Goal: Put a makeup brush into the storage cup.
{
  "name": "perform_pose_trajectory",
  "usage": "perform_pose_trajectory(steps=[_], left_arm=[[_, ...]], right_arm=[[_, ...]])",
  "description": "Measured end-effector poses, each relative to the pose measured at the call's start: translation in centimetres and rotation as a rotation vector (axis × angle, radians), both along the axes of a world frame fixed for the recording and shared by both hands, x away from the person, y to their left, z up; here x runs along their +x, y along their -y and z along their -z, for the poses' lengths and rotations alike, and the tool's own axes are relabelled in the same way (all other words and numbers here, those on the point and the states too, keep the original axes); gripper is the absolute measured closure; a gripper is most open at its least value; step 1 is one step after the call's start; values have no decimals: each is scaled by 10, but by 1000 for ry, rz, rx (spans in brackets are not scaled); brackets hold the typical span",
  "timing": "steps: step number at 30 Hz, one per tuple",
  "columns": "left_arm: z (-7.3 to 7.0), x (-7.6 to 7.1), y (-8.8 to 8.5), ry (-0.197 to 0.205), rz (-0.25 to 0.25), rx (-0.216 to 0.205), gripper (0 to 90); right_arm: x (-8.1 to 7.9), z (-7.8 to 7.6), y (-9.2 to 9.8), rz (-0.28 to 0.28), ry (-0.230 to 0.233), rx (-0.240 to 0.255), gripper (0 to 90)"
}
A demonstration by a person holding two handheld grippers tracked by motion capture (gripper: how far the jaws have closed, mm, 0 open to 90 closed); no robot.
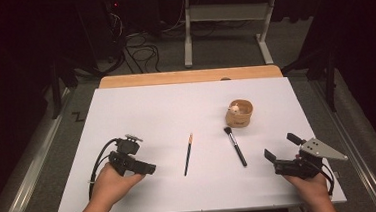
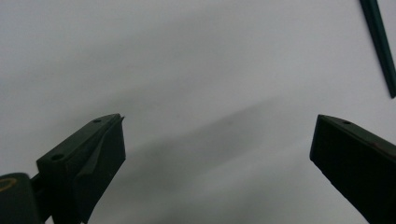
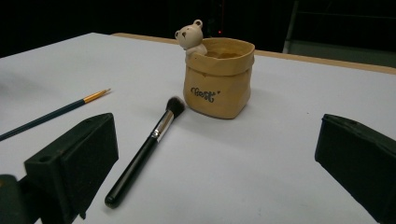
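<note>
Start of the job, nothing grasped. Left claw [image 1: 150, 168] and right claw [image 1: 280, 148] both gape wide, empty, low over the white desk [image 1: 141, 114]. Paintbrush [image 1: 188, 153] and makeup brush [image 1: 235, 146] lie flat between them, near the bear pot [image 1: 239, 113]. Next, likely: right claw closes on the makeup brush handle, drops it in the pot.

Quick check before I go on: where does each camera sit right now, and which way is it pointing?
High view: above the person's side, looking forward and down on the white table; both hands and the left tongs and right tongs show.
Left gripper view: on the left tongs, aimed low at the tabletop; open jaws show.
Right gripper view: on the right tongs, facing the bear pot; open jaws show.
Shared: the makeup brush and the paintbrush.
</note>
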State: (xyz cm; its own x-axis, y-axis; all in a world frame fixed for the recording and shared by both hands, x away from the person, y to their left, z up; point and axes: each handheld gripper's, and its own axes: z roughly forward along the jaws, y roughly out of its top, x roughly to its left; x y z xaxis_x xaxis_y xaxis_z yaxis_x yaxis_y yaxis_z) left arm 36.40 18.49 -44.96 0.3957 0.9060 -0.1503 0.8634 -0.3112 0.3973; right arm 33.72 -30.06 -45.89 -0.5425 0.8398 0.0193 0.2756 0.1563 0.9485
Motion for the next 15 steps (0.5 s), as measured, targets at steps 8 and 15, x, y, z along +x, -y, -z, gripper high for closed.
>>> perform_pose_trajectory(steps=[8,15], left_arm=[[-1,3,18,-7,36,10,43],[-3,6,32,-2,48,4,42]], right_arm=[[0,0,-1,-1,2,-3,4],[0,0,0,-3,2,-1,4]])
